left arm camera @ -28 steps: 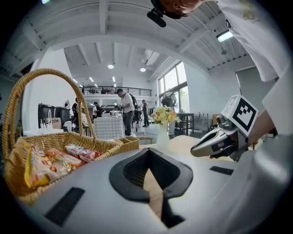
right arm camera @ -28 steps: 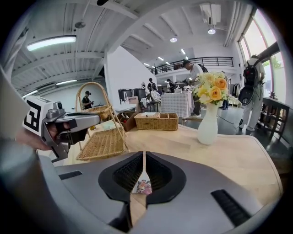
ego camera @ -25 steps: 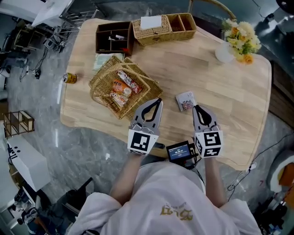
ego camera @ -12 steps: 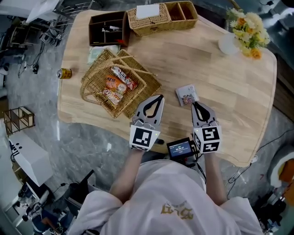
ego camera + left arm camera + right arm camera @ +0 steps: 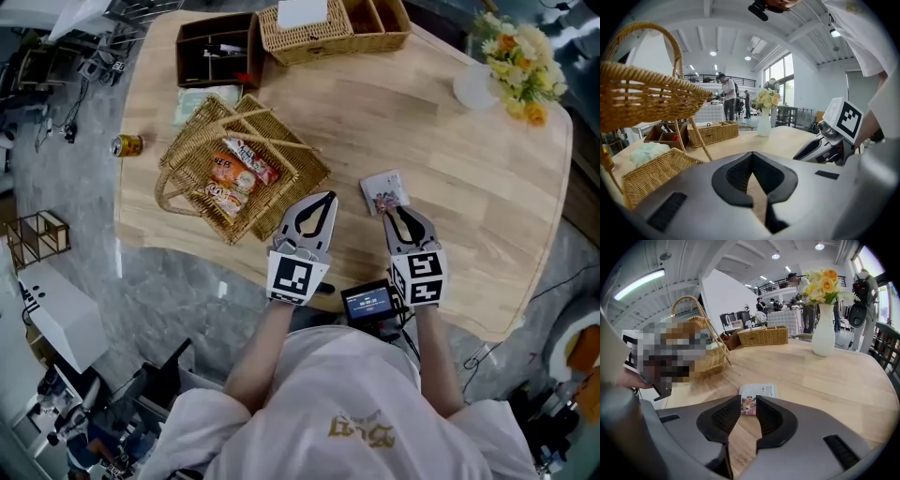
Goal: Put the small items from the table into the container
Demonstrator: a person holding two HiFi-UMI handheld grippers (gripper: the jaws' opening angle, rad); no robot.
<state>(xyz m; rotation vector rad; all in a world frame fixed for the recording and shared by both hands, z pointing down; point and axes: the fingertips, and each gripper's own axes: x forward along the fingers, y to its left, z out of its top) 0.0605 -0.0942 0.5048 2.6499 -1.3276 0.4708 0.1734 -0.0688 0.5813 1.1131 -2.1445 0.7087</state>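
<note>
A small white printed packet [image 5: 382,192] lies flat on the wooden table [image 5: 469,187], and it also shows as the packet [image 5: 762,392] in the right gripper view. My right gripper [image 5: 393,212] points down at its near edge. That gripper [image 5: 749,402] has its jaws opening; the packet's near end shows in the gap at the tips and the pads do not press it. The wicker basket [image 5: 175,178] with a handle holds several snack packets [image 5: 234,174]. My left gripper [image 5: 327,197] hovers by the basket's right corner, shut and empty, its tips [image 5: 751,154] meeting.
A drinks can [image 5: 127,144] stands at the table's left edge. A dark wooden organiser [image 5: 216,54], a woven tray [image 5: 333,23] and a vase of flowers [image 5: 514,70] line the far side. A small screen device [image 5: 367,303] sits at the near edge. People stand far behind.
Both grippers have sunk toward the table. The right gripper's jaws, shut before, have parted and its tips have come up to the packet.
</note>
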